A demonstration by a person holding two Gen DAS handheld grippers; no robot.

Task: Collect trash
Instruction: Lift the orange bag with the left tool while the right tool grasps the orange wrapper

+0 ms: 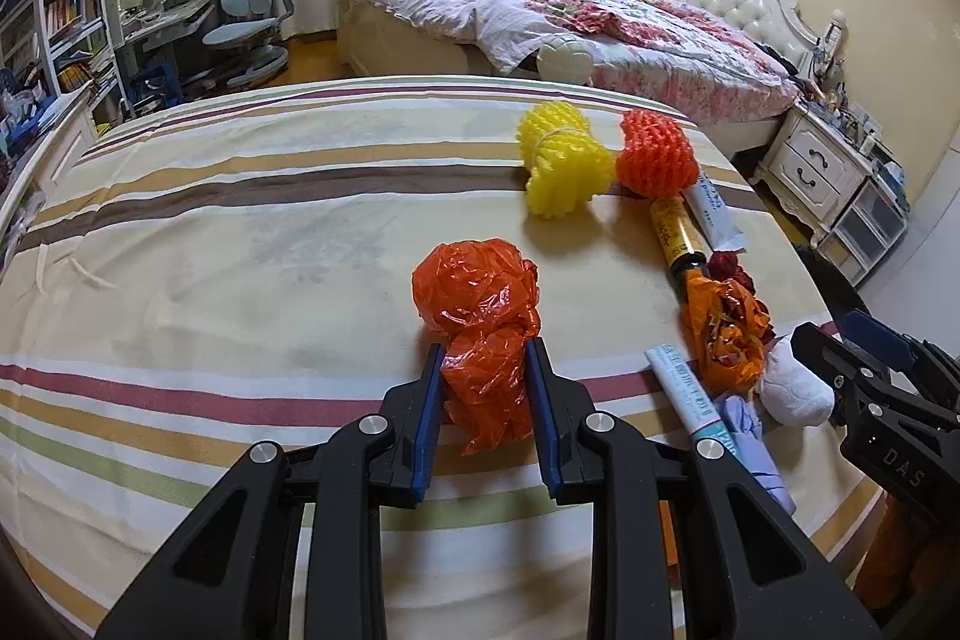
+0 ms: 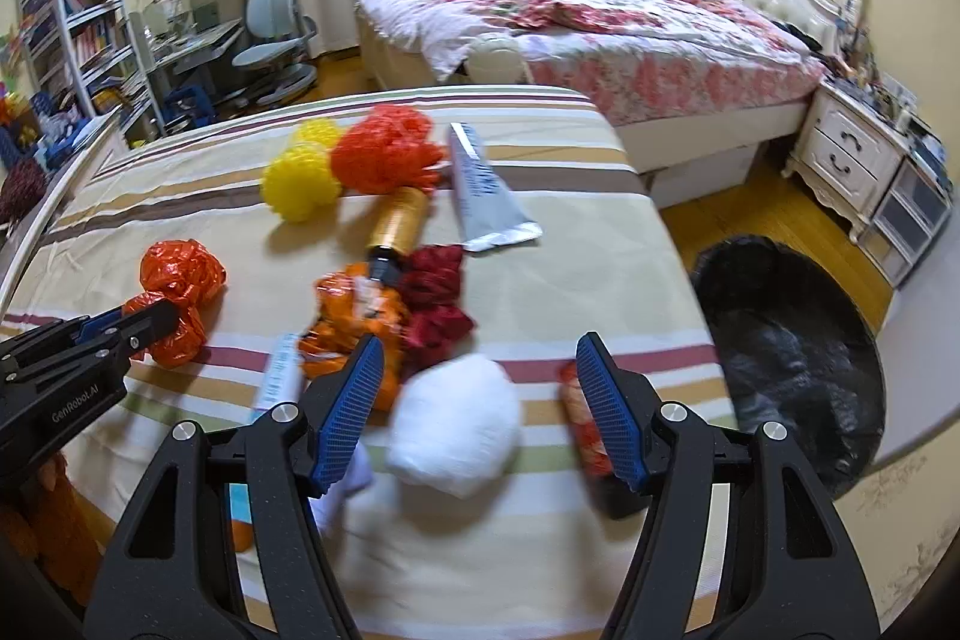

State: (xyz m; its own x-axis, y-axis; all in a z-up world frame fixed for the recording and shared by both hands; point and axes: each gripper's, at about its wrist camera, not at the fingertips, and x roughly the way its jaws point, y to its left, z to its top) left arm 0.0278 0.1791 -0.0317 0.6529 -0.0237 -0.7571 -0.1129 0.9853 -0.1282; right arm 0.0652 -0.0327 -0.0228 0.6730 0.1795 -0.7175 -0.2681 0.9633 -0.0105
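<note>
My left gripper point(image 1: 485, 352) is shut on a crumpled orange plastic bag point(image 1: 480, 334) on the striped table point(image 1: 240, 220); the bag also shows in the right wrist view point(image 2: 177, 292). My right gripper point(image 2: 480, 349) is open, its jaws on either side of a white crumpled wad point(image 2: 453, 424), not touching it. The wad also shows in the left wrist view point(image 1: 792, 388). Other trash lies nearby: a yellow foam net point(image 1: 561, 160), an orange foam net point(image 1: 657, 154), a gold bottle point(image 1: 675, 229), a white tube point(image 2: 480, 184) and a dark red wad point(image 2: 435, 298).
A black-lined trash bin point(image 2: 786, 352) stands on the floor right of the table. An orange printed wrapper point(image 2: 348, 316), a second tube point(image 1: 690, 394) and a red snack packet point(image 2: 582, 418) lie near the front edge. A bed point(image 1: 570, 16) and nightstand point(image 2: 852, 154) stand behind.
</note>
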